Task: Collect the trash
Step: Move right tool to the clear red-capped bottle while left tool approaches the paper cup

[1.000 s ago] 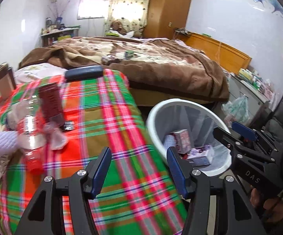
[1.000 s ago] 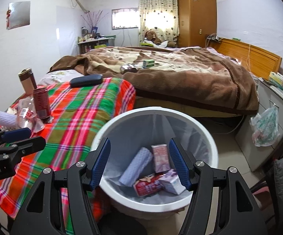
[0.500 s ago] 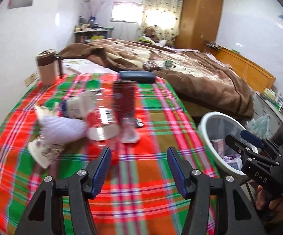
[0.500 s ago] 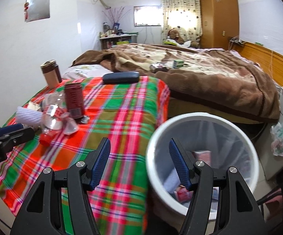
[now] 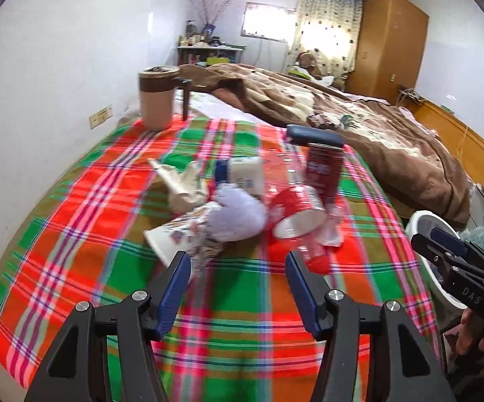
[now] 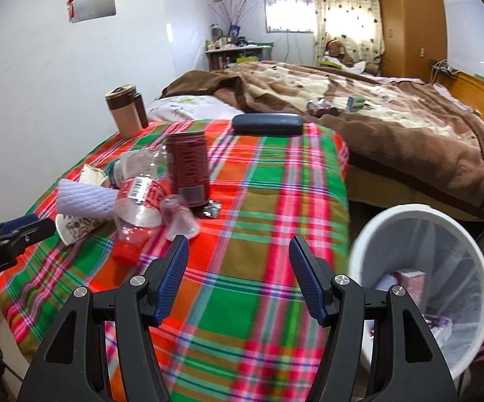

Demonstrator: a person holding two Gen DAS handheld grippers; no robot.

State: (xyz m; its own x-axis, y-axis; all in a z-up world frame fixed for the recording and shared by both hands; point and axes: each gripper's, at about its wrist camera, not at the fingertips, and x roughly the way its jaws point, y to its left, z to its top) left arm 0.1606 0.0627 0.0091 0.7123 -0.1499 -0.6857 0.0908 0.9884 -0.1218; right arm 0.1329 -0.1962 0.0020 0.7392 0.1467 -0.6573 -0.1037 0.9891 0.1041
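Facing: crumpled clear plastic bottle with red label (image 5: 295, 214) among litter on plaid tabletop (image 5: 74, 234)
Jaws: left gripper (image 5: 238, 288) and right gripper (image 6: 238, 274) both wide, empty
Risk: knocking upright dark-red can (image 6: 188, 171) over, if reaching carelessly

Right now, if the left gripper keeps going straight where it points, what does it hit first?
Probably the paper cup lying on its side at the near edge of the trash pile, or the plaid cloth just short of it. The left gripper is open and empty; depth is hard to judge.
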